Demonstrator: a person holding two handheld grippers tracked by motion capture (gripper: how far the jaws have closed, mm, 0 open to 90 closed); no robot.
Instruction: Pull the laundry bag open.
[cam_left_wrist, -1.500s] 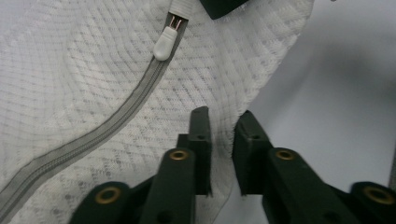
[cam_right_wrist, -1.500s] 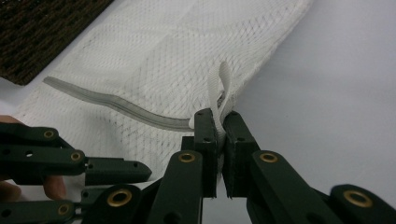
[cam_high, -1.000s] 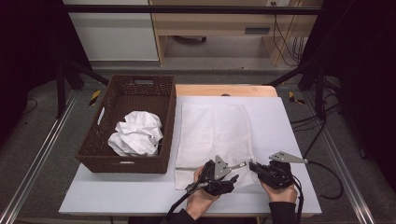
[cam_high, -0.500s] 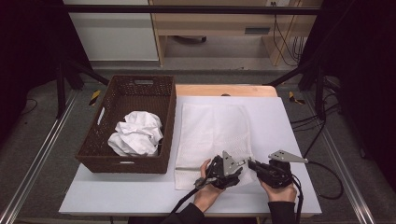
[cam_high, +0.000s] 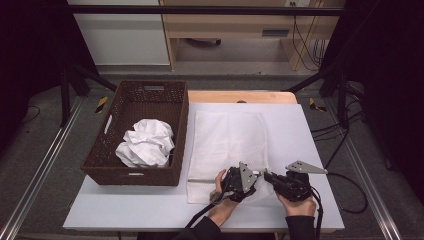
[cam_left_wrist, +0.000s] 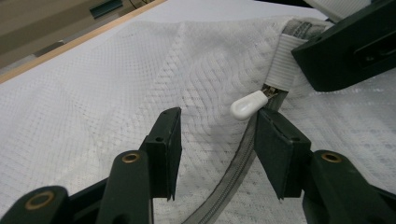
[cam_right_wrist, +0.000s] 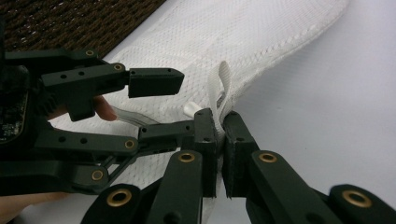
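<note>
A white mesh zip bag (cam_high: 230, 140) lies flat on the table beside the basket. My right gripper (cam_right_wrist: 220, 122) is shut on the bag's near corner, by the white elastic tab (cam_left_wrist: 285, 60) at the zipper's end. My left gripper (cam_left_wrist: 217, 123) is open and its jaws have just been closing. The mesh and the grey zipper track (cam_left_wrist: 233, 172) lie between them. The white zipper pull (cam_left_wrist: 249, 105) sits at the tip of its right-hand jaw, and no pad presses on it. In the high view the left gripper (cam_high: 259, 177) and right gripper (cam_high: 267, 176) meet tip to tip at the bag's near edge.
A brown wicker basket (cam_high: 135, 100) stands at the left with a crumpled white cloth (cam_high: 145, 145) inside. A wooden board (cam_high: 240, 96) edges the table at the back. Bare white tabletop (cam_high: 125, 210) shows near the front left. Cables trail off to the right.
My left gripper has edged right toward the right gripper, and its jaws stand narrower around the zipper. The right gripper has kept still on the bag's corner.
</note>
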